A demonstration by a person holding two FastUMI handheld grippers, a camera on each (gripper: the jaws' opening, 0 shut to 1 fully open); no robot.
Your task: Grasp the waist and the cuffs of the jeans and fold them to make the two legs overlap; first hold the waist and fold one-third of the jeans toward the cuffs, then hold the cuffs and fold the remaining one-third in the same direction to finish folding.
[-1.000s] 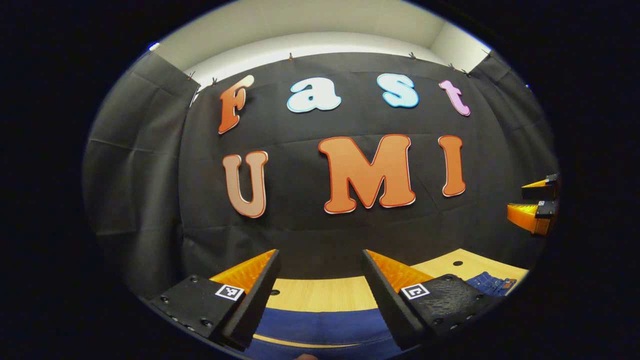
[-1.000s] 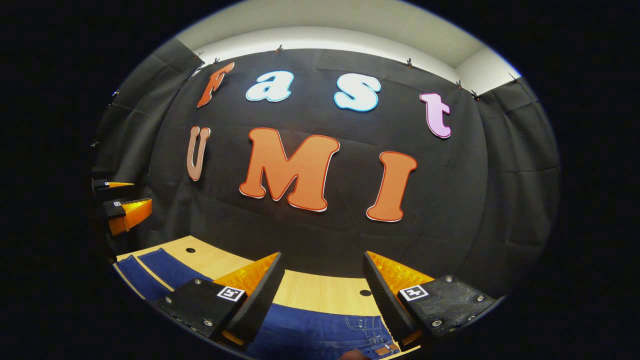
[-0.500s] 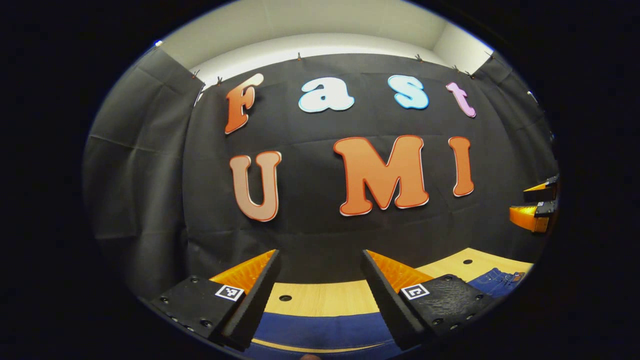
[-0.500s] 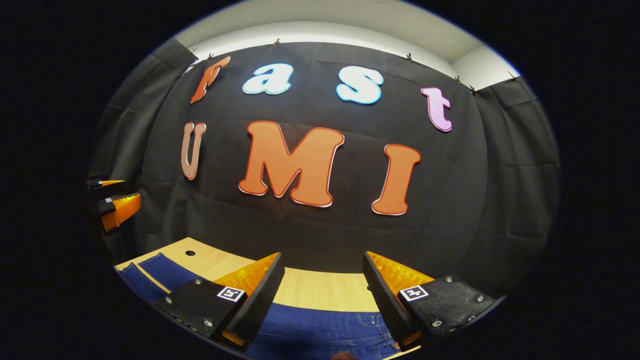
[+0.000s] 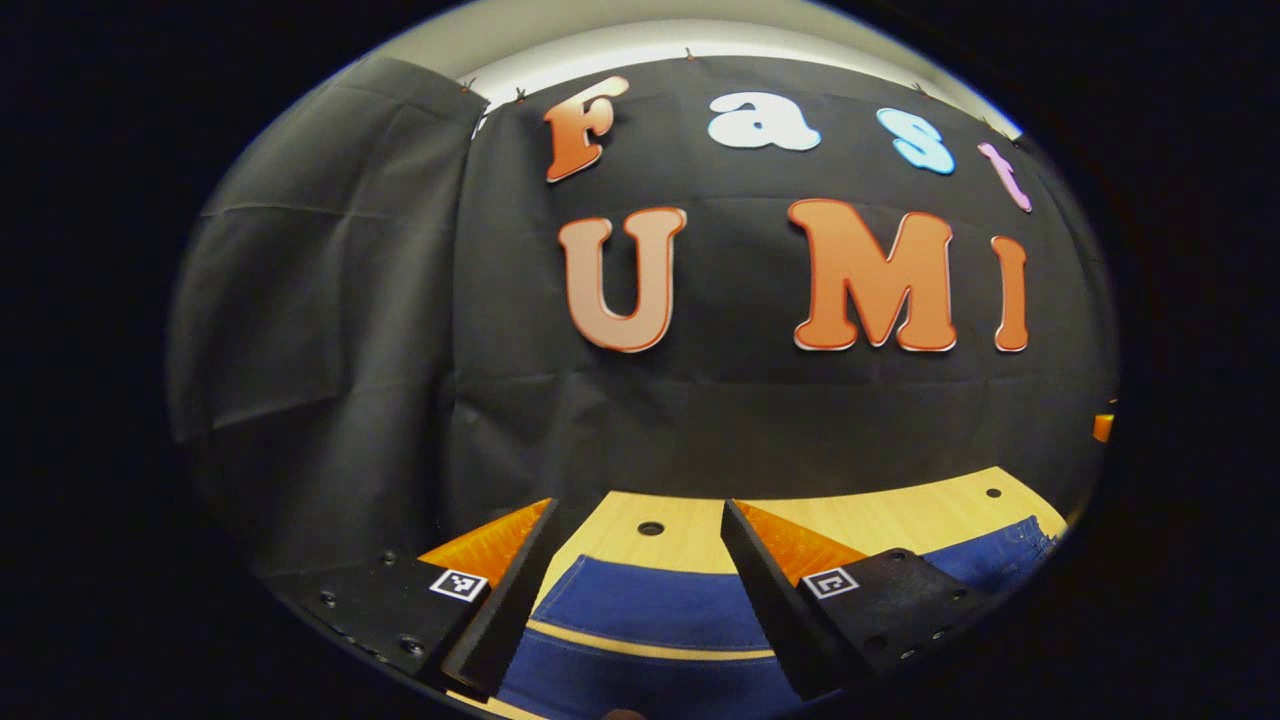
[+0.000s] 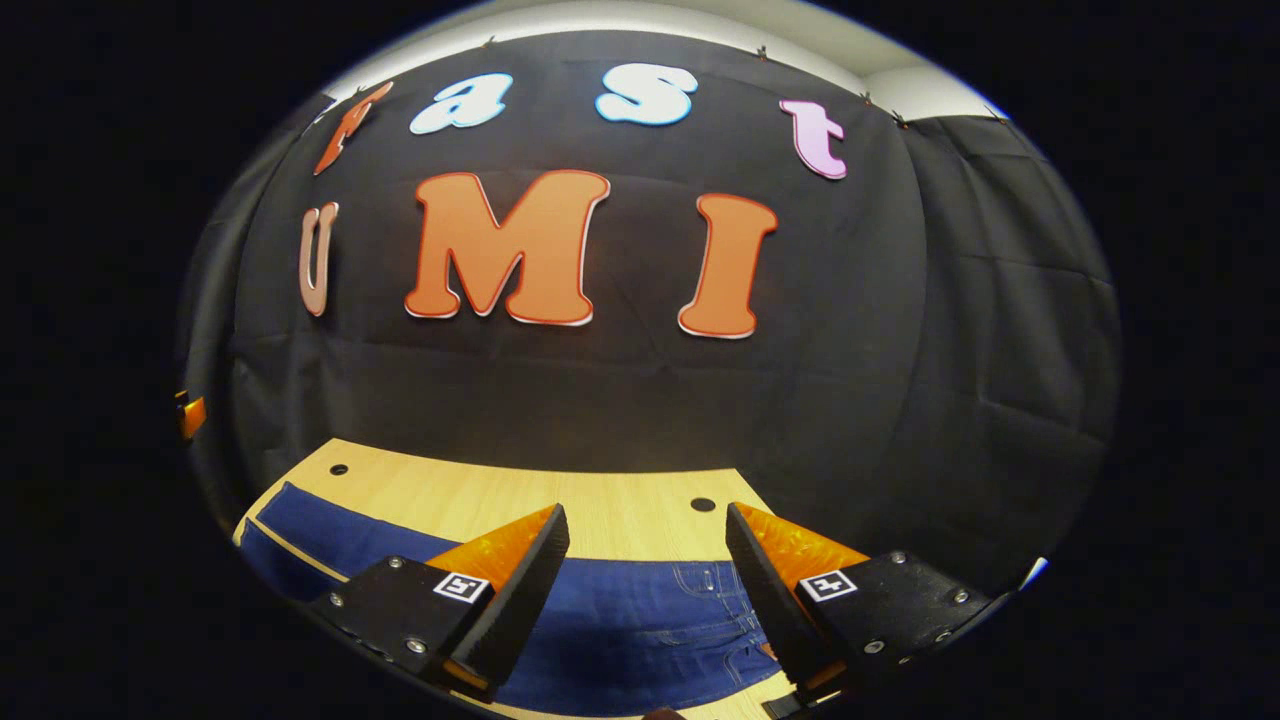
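Observation:
Blue jeans (image 5: 650, 610) lie flat on a light wooden table (image 5: 900, 510). In the left gripper view the two legs run side by side, a thin strip of wood between them, and my left gripper (image 5: 638, 510) hovers open just above them. In the right gripper view the jeans (image 6: 640, 620) show their pocket stitching and waist end. My right gripper (image 6: 647, 512) stands open over that end, with nothing between its fingers. The legs stretch off to the left (image 6: 330, 520).
Small round holes (image 6: 702, 504) dot the tabletop. The black cloth wall rises right behind the table's far edge. A sliver of the other gripper (image 5: 1102, 428) shows at the right edge of the left gripper view, and a similar sliver (image 6: 190, 415) at the left edge of the right gripper view.
Both views have tipped downward, so more of the table and jeans shows. Each view's other gripper has slid out to the edge. Both grippers stay open.

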